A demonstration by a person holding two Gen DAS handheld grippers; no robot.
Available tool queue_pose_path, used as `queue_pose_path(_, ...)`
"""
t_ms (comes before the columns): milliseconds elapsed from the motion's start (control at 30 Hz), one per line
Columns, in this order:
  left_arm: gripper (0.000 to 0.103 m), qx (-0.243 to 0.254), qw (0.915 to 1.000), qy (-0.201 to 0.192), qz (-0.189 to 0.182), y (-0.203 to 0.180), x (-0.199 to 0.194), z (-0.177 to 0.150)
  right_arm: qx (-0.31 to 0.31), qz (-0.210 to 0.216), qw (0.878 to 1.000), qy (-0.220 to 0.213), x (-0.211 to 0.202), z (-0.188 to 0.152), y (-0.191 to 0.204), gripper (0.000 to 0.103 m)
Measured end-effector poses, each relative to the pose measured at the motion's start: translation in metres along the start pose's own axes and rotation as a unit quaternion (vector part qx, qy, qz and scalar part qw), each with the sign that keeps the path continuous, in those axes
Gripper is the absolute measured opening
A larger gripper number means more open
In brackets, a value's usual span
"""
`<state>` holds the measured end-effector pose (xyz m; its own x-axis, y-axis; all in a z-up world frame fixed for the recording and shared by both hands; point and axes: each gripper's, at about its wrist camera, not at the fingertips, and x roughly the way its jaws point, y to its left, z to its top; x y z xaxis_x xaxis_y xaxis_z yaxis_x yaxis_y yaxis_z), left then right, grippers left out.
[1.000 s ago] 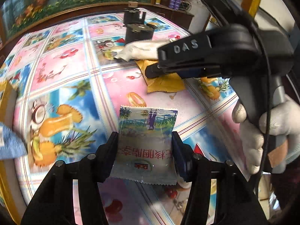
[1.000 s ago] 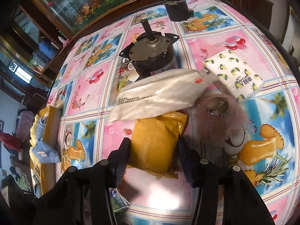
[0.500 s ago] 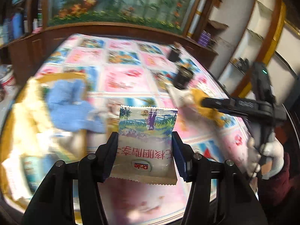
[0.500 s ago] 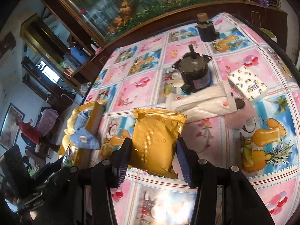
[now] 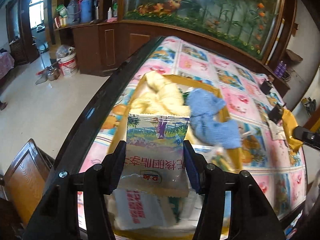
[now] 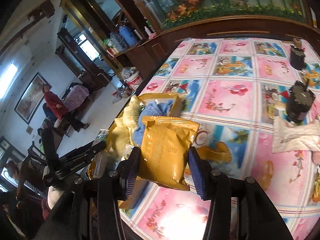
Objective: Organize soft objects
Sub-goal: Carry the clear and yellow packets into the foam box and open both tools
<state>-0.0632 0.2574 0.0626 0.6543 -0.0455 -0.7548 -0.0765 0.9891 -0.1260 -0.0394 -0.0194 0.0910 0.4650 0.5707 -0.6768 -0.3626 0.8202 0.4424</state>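
Note:
My left gripper (image 5: 154, 167) is shut on a printed snack pouch (image 5: 155, 152) with a landscape picture, held over the yellow box (image 5: 230, 111) at the table's left edge. That box holds a pale yellow cloth (image 5: 160, 94), a blue cloth (image 5: 210, 118) and a white packet (image 5: 138, 210). My right gripper (image 6: 164, 170) is shut on a gold foil pouch (image 6: 166, 148), lifted above the table just right of the yellow box (image 6: 176, 102). The left gripper (image 6: 96, 150) shows at the left of the right wrist view; the gold foil pouch (image 5: 290, 128) appears at the right of the left wrist view.
Two black motors (image 6: 299, 105) (image 6: 297, 57) stand at the far right of the patterned tablecloth (image 6: 230, 100), with a white plastic bag (image 6: 296, 136) beside them. The dark table edge (image 5: 112, 92) drops to the floor on the left. A wooden chair (image 5: 26, 176) stands near. People (image 6: 56, 106) are across the room.
Both grippers have lifted their pouches off the table and swung left. The left one now hangs over the box; the right one has come up beside it.

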Motion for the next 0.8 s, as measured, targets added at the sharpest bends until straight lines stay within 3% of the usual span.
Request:
queue_pose_path(167,0.062,0.003,0.9996,0.024,0.015,0.007,0.024,0.000,-0.040,0.020,0.998,0.040,0.049,0.008,0.049,0.049)
queue_pose_path(400,0.062,-0.037,0.9986,-0.014,-0.035,0.025,-0.008,-0.010,-0.083,0.030,0.991,0.101,0.116,0.015,0.095,0.049)
queue_pose_path(700,0.064,-0.061,0.9946,-0.068,-0.049,0.039,-0.047,-0.017,-0.096,-0.040,0.985,0.136,0.180,0.016,0.085,0.050)
queue_pose_path(800,0.064,-0.058,0.9949,-0.072,-0.040,0.035,-0.049,-0.017,-0.088,-0.023,0.988,0.125,0.171,0.017,0.083,0.051)
